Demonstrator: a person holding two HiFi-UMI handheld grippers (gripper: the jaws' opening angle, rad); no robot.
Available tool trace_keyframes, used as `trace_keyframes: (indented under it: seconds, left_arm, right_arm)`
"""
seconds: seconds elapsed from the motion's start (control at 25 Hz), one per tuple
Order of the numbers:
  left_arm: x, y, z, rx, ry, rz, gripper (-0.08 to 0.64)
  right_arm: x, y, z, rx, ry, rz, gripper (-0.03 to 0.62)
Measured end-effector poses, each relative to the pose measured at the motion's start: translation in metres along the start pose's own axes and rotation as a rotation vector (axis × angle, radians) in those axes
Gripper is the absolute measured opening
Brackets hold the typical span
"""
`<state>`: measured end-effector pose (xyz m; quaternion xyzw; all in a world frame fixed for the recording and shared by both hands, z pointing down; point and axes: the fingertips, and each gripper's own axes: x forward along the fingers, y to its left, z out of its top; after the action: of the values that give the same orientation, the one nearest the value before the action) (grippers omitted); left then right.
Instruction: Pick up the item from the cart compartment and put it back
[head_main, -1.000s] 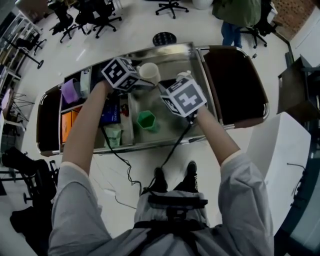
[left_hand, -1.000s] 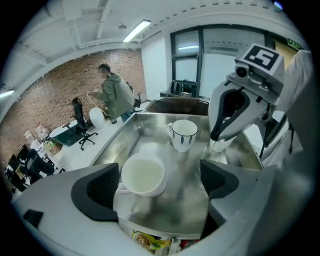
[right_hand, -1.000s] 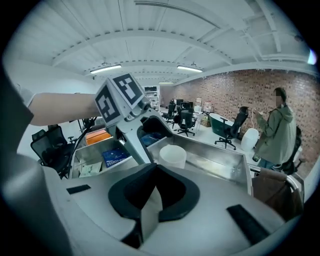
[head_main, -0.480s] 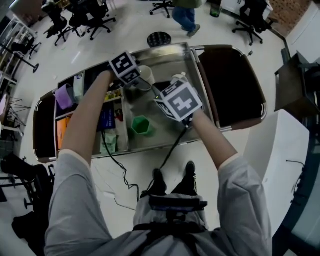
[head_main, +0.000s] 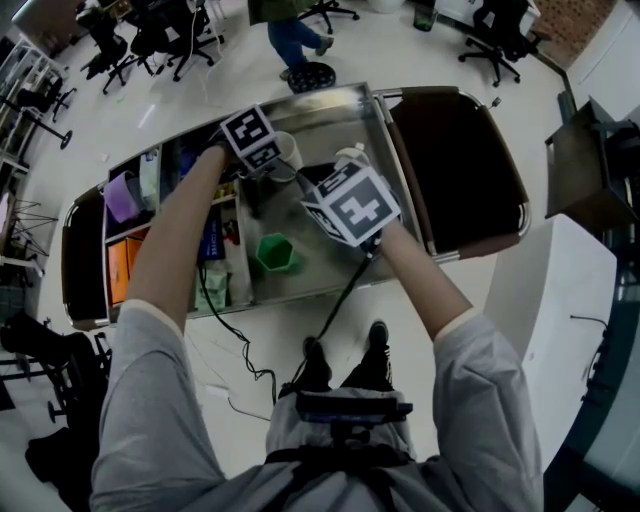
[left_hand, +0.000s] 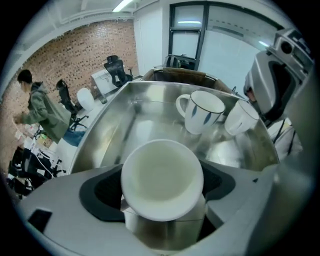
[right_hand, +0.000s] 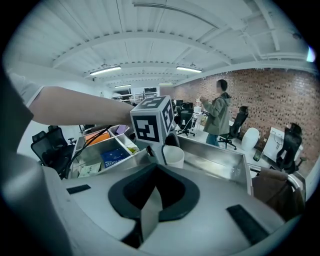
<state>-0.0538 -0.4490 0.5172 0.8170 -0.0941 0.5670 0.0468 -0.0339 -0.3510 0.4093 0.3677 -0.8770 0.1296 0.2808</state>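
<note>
Left gripper (left_hand: 162, 220) clamps a plain white ceramic cup (left_hand: 162, 177) over the steel cart tray (head_main: 330, 100), near its far edge. Right gripper (right_hand: 149, 212) is pinched closed, empty. Best lowered level, clear of two white mugs (left_hand: 202, 112), before releasing.

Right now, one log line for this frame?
left hand-held gripper: shut on cup | right hand-held gripper: shut, empty | cup: in compartment, lifted or resting unclear | mug: beyond cup

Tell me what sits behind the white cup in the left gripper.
A mug with blue marks and another white cup in the steel tray. The held cup covers the tray floor right behind it.
</note>
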Motion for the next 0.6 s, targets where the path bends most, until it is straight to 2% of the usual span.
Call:
trace_keyframes:
  seconds: [0.04, 0.6]
  left_arm:
    - [0.0001, 0.0017, -0.0002, -0.003, 0.004, 0.010, 0.440]
    - [-0.0005, 0.0029, 0.0021, -0.032, -0.023, 0.026, 0.437]
  right_arm:
    - [0.0001, -0.0001, -0.0002, 0.001, 0.000, 0.001, 0.009]
    - [-0.0012, -0.0044, 0.0004, 0.006, -0.008, -0.007, 0.009]
